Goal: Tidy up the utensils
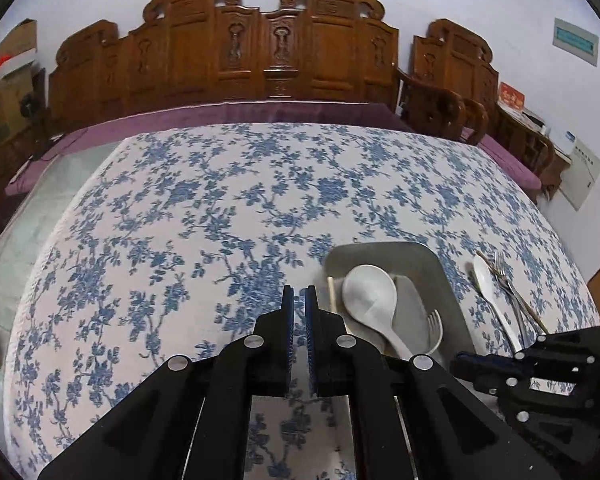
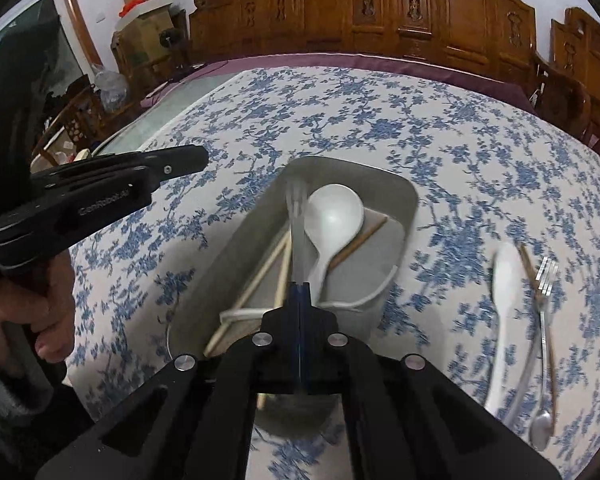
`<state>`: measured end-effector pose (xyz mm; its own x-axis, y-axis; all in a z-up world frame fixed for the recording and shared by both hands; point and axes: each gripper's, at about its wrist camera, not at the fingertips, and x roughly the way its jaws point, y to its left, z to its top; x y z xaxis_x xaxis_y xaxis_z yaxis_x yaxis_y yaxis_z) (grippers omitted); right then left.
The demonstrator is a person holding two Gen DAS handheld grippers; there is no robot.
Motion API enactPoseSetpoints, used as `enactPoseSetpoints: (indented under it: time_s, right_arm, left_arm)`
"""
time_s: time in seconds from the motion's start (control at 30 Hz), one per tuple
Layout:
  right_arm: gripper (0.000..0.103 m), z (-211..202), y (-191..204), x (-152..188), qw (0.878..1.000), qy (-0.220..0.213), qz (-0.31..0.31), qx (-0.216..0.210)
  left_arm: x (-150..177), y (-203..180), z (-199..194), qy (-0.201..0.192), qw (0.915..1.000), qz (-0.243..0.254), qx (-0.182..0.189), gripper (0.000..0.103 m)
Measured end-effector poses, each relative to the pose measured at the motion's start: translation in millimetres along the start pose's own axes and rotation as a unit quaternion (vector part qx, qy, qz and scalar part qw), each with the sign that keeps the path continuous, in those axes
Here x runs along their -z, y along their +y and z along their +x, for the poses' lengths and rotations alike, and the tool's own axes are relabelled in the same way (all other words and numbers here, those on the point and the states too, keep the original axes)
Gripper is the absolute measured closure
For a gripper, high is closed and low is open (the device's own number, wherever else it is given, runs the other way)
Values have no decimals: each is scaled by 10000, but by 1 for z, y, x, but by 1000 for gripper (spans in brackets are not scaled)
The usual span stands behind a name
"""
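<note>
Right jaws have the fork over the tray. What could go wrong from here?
1. The right gripper pinches the fork only at its handle end, so it may swivel or slip on release.
2. The tray already holds a white spoon and chopsticks; a dropped fork could land across them rather than alongside.
3. The pile beside the tray, a second white spoon and a fork, overlaps, so later picks may drag neighbours.

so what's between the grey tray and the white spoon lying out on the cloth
Nothing: only bare floral tablecloth separates the tray from the white spoon, clearest in the right wrist view.
</note>
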<state>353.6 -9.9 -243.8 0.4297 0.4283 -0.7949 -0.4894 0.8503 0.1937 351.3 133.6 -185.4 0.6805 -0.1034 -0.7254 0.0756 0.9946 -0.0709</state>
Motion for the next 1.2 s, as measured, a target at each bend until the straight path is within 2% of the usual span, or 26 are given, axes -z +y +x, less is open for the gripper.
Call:
enactPoseSetpoints:
  time_s: [0.17, 0.37, 0.7, 0.97, 1.03, 1.07, 1.1, 1.2]
  right_arm:
    - [103, 14, 6, -6, 10000, 26, -8, 16]
    - [103, 8, 2, -4, 9999, -66, -125, 88]
    - [102, -26, -21, 7, 9993, -344, -78, 158]
    - [102, -69, -62, 30, 9976, -584, 22, 362]
    - [102, -80, -75, 40, 9969, -619, 14, 475]
    - [102, -84, -80, 43, 9966, -628, 3, 531]
    - [102, -89, -87, 48, 9960, -629, -14, 627]
    - [102, -98, -108, 59, 9947, -595, 8, 841]
  left_arm:
    - [-1, 9, -1, -9, 9999, -123, 24, 98]
    - [-1, 9, -1, -35, 9999, -108, 49, 98]
    - [-1, -9, -7, -96, 9999, 55, 127, 98]
    - [1, -42, -16, -190, 9990, 263, 310, 98]
    - [3, -52, -18, -209, 9985, 344, 358, 88]
    - [4, -60, -20, -238, 9983, 406, 357, 66]
    - [6, -65, -21, -269, 9980, 451, 353, 50]
    - [10, -82, -23, -286, 9968, 596, 446, 46]
